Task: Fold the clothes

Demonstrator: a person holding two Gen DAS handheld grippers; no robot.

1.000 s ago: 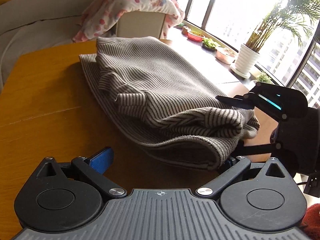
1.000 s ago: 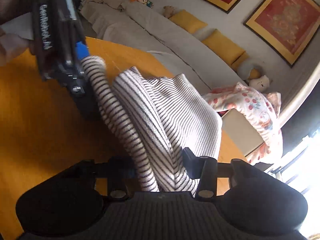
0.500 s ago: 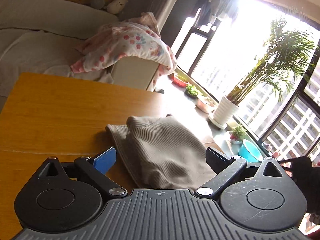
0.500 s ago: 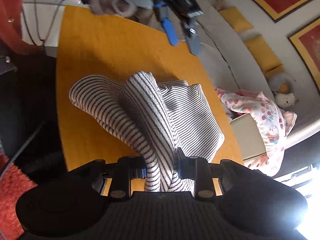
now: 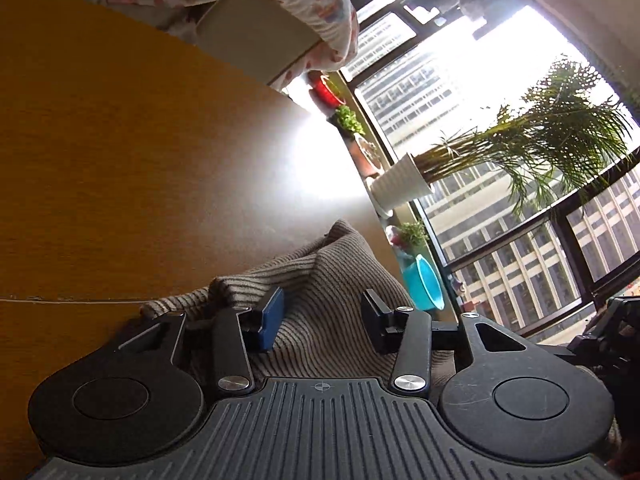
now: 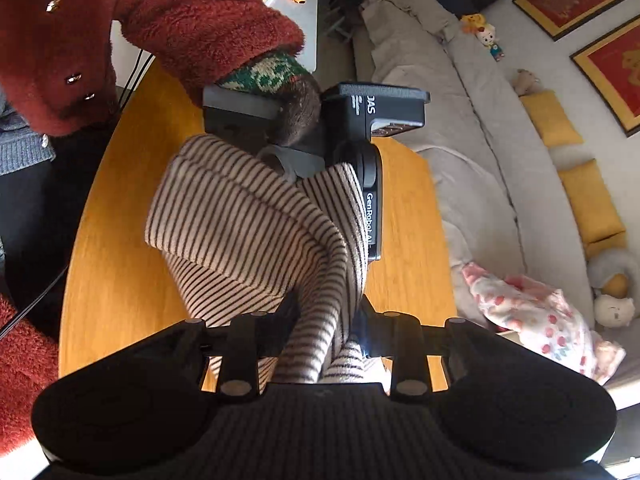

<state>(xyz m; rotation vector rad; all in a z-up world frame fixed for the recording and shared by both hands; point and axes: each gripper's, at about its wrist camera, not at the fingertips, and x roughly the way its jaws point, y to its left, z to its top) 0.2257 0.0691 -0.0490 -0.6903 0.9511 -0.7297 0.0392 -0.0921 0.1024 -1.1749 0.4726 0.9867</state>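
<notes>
Pinching a bunched striped sweater (image 6: 256,232) above the tabletop (image 6: 104,280), the right gripper (image 6: 324,320) opens slightly; the left gripper (image 5: 320,320) is closing, apparently not yet pressing it.

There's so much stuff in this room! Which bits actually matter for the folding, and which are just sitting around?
Part of the job:
- striped sweater
- left gripper, closing over the sweater
- right gripper, clamped on the sweater
- wooden table

Just lying about:
- floral blanket
- potted palm
- turquoise basin
- yellow cushions
</notes>
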